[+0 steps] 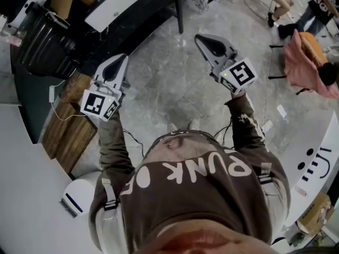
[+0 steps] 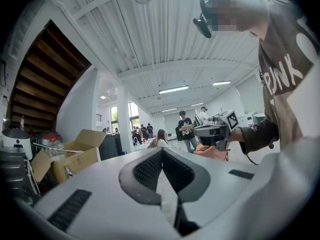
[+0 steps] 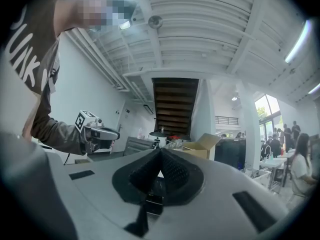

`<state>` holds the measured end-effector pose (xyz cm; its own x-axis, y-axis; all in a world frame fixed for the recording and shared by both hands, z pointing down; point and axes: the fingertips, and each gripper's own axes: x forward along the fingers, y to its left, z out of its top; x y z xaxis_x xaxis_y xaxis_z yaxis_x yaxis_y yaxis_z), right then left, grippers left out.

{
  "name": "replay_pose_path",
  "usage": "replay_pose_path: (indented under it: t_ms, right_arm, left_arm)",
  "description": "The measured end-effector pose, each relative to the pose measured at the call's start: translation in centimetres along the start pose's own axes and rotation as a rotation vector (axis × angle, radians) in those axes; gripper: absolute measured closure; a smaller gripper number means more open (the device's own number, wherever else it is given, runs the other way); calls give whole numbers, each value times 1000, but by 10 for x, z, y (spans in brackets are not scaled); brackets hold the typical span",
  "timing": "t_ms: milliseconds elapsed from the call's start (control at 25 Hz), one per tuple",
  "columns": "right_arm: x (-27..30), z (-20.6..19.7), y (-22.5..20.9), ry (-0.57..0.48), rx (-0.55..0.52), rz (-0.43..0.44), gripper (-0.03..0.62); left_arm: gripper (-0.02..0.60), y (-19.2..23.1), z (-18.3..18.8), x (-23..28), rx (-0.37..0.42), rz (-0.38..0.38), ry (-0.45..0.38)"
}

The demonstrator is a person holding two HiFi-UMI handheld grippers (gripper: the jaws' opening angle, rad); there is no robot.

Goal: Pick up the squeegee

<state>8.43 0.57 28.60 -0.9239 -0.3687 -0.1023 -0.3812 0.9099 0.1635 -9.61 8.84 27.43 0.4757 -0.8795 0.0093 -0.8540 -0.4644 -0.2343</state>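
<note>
No squeegee shows in any view. I stand over a grey concrete floor (image 1: 169, 83) and hold both grippers out in front of me, about level. My left gripper (image 1: 122, 60) has its jaws together with nothing between them; its own view shows the dark pads meeting at the tip (image 2: 162, 151). My right gripper (image 1: 199, 37) is also shut and empty, its pads touching (image 3: 160, 153). Each gripper appears in the other's view: the right gripper (image 2: 216, 129) and the left gripper (image 3: 98, 133).
A dark table (image 1: 132, 23) with a white sheet (image 1: 114, 8) and a cardboard box (image 2: 75, 151) stands at the far left. A black pot (image 1: 45, 46) and wooden crates (image 1: 71, 126) lie beside it. A pink cloth (image 1: 304, 62) hangs at the right. Several people (image 2: 150, 134) stand far off.
</note>
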Motion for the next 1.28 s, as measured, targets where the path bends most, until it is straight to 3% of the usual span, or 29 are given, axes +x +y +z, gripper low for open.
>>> replay_pose_path:
  t_ms: [400, 1280]
  right_arm:
    - [1, 1, 0, -13, 11, -5, 568]
    - [8, -4, 4, 0, 24, 17, 277]
  left_arm:
    - [580, 0, -1, -4, 0, 5, 3]
    - [580, 3, -4, -9, -3, 10, 7]
